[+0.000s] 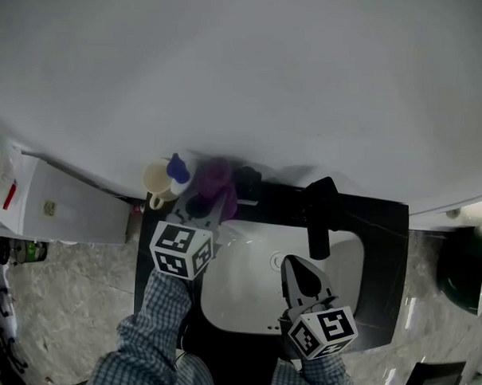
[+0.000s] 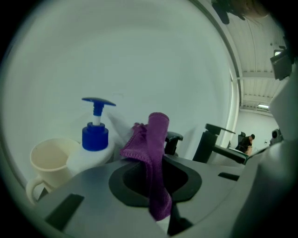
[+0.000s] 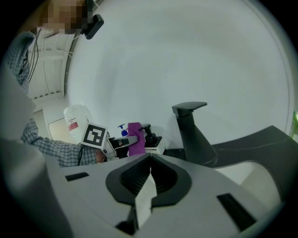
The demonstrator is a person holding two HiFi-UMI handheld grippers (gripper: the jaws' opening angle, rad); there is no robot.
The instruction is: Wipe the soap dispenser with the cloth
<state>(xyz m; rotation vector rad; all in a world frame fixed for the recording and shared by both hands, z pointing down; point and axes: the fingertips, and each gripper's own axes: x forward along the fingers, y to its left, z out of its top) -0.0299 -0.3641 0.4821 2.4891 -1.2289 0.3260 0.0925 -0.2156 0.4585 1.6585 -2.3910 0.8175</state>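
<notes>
cloth (image 2: 157, 139) pinched in left hand-held gripper (image 1: 208, 217), right hand-held gripper (image 3: 150, 160) closed empty

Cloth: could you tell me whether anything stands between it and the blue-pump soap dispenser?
Nothing visible does. The cloth, clamped in the left hand-held gripper, is just right of the soap dispenser; the mug stands on its other side.

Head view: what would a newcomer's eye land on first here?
The purple cloth stands out, pinched upright in the fingers of the left gripper behind the left side of the white basin. It is right beside the blue-pump soap dispenser and a cream mug. Next comes the black faucet, with the right gripper over the basin, fingers together and empty.
</notes>
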